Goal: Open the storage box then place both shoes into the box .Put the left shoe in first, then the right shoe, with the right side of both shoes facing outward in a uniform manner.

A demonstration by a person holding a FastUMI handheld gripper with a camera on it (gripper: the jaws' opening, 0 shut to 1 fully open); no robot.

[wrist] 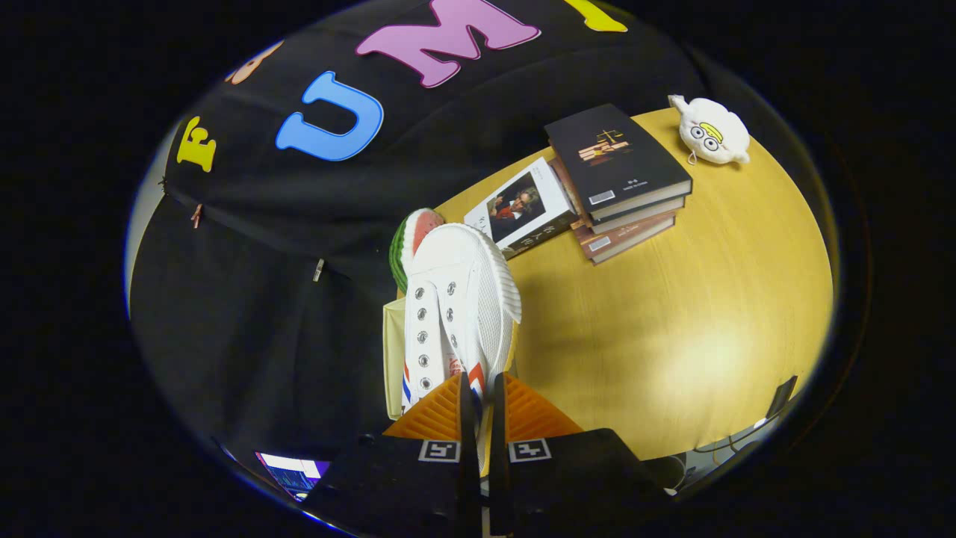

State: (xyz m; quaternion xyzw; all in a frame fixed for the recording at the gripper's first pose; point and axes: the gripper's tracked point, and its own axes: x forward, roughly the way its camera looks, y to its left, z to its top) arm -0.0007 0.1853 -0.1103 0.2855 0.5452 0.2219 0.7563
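The hand-held gripper [478,396] has its two fingers drawn close together, pinching the heel end of a white canvas sneaker with silver eyelets and red and blue side stripes [455,299]. The shoe stretches straight ahead from the fingertips, tilted on its side, with its ribbed white rubber sole turned to the right and its lacing side to the left. Just left of the shoe and partly behind it, a pale cream storage box [393,359] shows one wall and an edge; whether the shoe touches it cannot be told. Beyond the shoe's toe sits a watermelon-slice toy with green rind and red flesh [413,235], at the edge of the round yellow wooden desk [672,314]. Farther ahead and to the right lies a white-covered book with a portrait on it [523,209], touching a stack of dark-covered books [620,179]. Farthest off to the right rests a small white plush toy with big eyes [713,131], apart from the books.
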